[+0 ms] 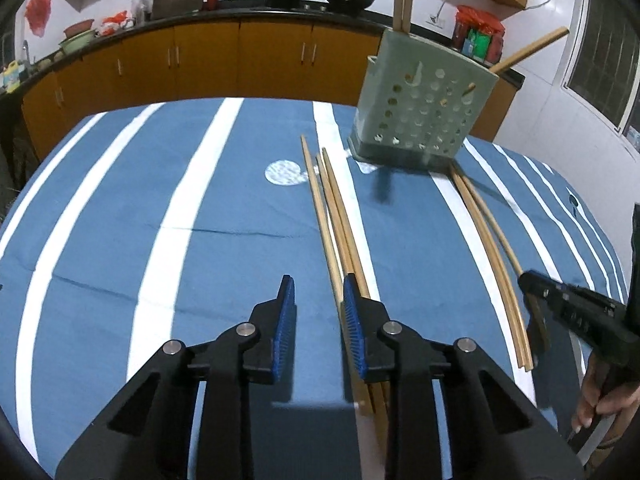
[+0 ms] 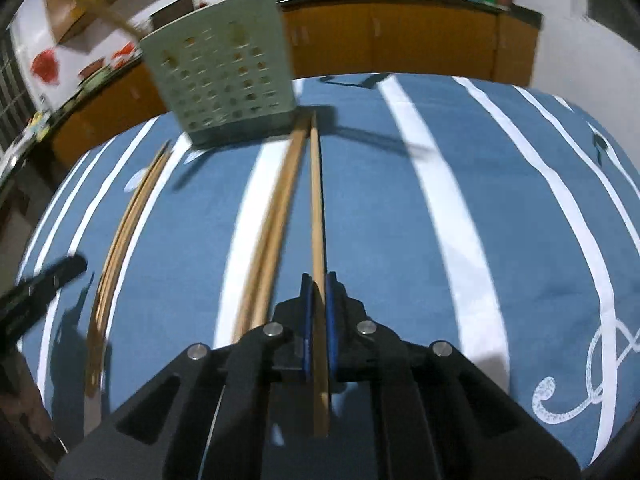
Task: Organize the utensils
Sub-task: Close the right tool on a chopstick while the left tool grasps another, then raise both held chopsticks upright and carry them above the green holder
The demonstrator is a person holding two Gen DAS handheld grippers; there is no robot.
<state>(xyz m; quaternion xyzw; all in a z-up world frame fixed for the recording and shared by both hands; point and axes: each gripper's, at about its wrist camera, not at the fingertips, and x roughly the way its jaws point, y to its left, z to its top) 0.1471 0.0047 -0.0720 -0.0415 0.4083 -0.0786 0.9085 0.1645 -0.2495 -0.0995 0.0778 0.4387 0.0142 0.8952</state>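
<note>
The worktop (image 1: 120,220) wears a blue cloth with white stripes, and at its far side stands the holder (image 1: 420,108), a pale green perforated caddy that already has a few chopsticks poking out of its top. Two loose bundles of chopsticks lie on the cloth in front of it: the left bundle (image 1: 336,216) runs from near the holder's foot back toward the left hand-held gripper (image 1: 318,304), and the right bundle (image 1: 492,248) curves toward the right hand-held gripper (image 2: 319,300). The right one is clamped fully onto a single chopstick (image 2: 318,208), its blue pads pressed to either side of the stick near its near end. The left one stands partly open with nothing gripped; its right pad sits just against the left bundle, and no stick lies squarely between the pads. The step in hand looks like picking up sticks to drop into the holder. To do it well, the right should lift its stick clear of its neighbours, tip it upright and lower it through the holder's open top without knocking the light caddy over. The left should shift sideways to centre one stick before closing, or it may pinch several or none. No brand, label or readable writing shows; the cloth carries only a white curly ornament (image 2: 576,384).
</note>
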